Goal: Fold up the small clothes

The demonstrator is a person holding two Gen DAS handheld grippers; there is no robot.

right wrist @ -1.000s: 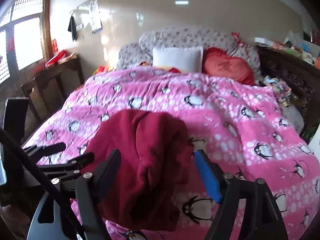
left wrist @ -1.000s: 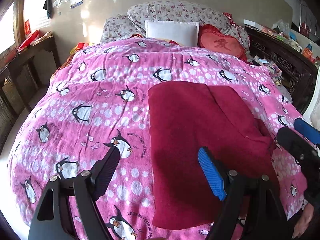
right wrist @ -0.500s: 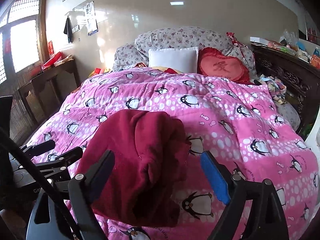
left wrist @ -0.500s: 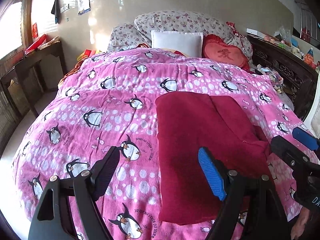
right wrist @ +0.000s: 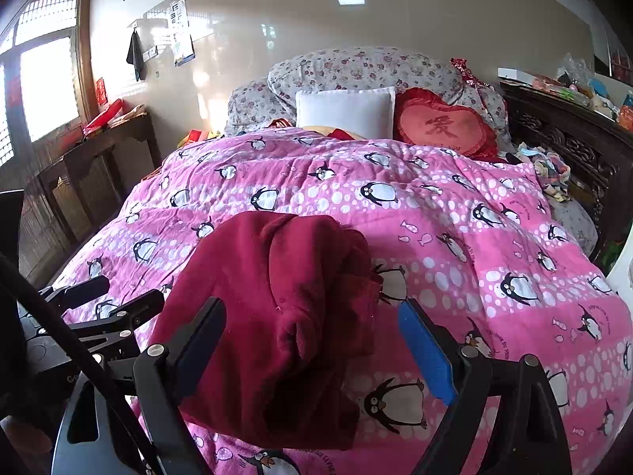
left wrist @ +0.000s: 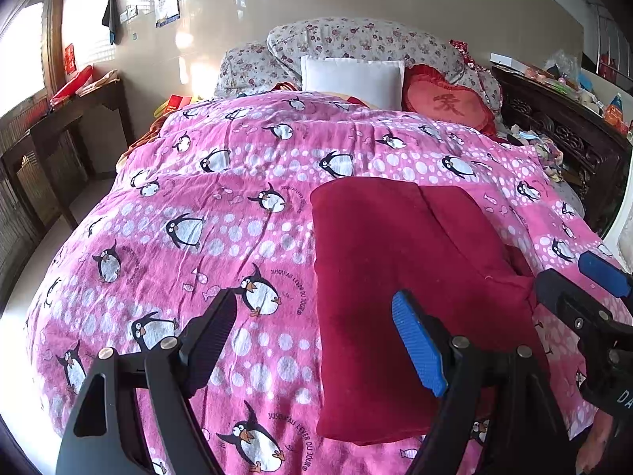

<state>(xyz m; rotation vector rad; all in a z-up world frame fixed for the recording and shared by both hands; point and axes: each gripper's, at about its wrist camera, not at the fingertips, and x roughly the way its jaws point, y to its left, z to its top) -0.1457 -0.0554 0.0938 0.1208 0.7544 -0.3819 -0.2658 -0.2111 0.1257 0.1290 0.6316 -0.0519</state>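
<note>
A dark red garment [left wrist: 387,261] lies folded into a long strip on the pink penguin quilt [left wrist: 221,213]. It also shows in the right wrist view [right wrist: 285,308], bunched along its right side. My left gripper [left wrist: 316,340] is open and empty, above the garment's near left edge. My right gripper [right wrist: 312,340] is open and empty, above the garment's near end. The right gripper also shows at the right edge of the left wrist view [left wrist: 581,285], and the left gripper at the left of the right wrist view [right wrist: 107,301].
Pillows [left wrist: 352,75] and a red heart cushion [left wrist: 447,99] lie at the head of the bed. A dark wooden side table [left wrist: 67,118] stands at the left. A carved dark sideboard [left wrist: 569,134] with clutter stands at the right.
Both grippers have pulled back and up from the garment, so more of the bed shows. Both stay open and the garment has not moved.
</note>
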